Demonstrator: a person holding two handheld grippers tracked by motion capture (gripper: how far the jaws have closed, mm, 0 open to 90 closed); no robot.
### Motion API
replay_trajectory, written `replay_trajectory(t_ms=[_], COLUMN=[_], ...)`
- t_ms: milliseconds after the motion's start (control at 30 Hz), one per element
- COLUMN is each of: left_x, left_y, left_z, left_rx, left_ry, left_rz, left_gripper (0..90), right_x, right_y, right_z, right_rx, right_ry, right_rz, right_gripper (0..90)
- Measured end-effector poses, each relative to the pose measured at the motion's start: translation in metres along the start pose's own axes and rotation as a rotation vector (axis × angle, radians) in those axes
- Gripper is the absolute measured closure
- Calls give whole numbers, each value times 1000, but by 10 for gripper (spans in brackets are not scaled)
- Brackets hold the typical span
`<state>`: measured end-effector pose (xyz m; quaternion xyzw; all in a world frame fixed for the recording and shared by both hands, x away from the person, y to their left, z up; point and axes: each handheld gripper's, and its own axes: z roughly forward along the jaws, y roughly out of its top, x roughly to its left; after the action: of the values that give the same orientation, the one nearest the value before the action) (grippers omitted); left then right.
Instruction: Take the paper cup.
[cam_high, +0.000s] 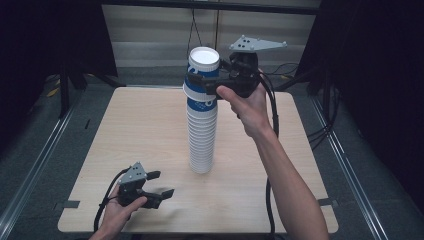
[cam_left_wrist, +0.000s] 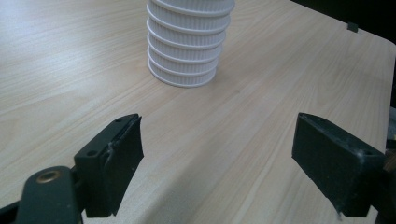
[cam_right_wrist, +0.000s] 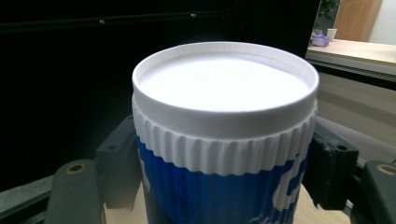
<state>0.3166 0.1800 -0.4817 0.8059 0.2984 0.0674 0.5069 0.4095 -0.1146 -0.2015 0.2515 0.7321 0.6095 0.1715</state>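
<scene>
- A tall stack of paper cups (cam_high: 202, 125) stands upside down near the middle of a pale wooden bench (cam_high: 140, 130), its top well above the surface.
- The right claw (cam_high: 212, 82) grips the top cup (cam_right_wrist: 224, 140), blue and white, just under its upturned base, one jaw pressed to each side.
- The left claw (cam_high: 157, 185) rests low near the bench's front left corner, jaws spread wide and holding nothing, well apart from the stack.
- The cups look light, thin and easily crushed; a gentle squeeze on the ribbed band seems safest.
- The tall stack could tip, so lifting straight up seems wisest.
- Open bench lies all around the stack; edges are far off.
</scene>
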Motion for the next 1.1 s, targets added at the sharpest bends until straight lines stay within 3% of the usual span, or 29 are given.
replay_trajectory(t_ms=[467,967,1100], left_x=[1,5,3], left_y=[0,-2,-3], left_z=[-1,0,3], left_rx=[-14,-34,2], left_ry=[14,26,45], left_rz=[-2,-22,-30], left_gripper=[163,162,158], right_x=[0,2,3], right_y=[12,19,22], right_z=[-7,-10,-12], right_rx=[-51,-82,-99], right_ry=[-6,-14,-12], right_rz=[21,5,1], right_gripper=[268,271,271])
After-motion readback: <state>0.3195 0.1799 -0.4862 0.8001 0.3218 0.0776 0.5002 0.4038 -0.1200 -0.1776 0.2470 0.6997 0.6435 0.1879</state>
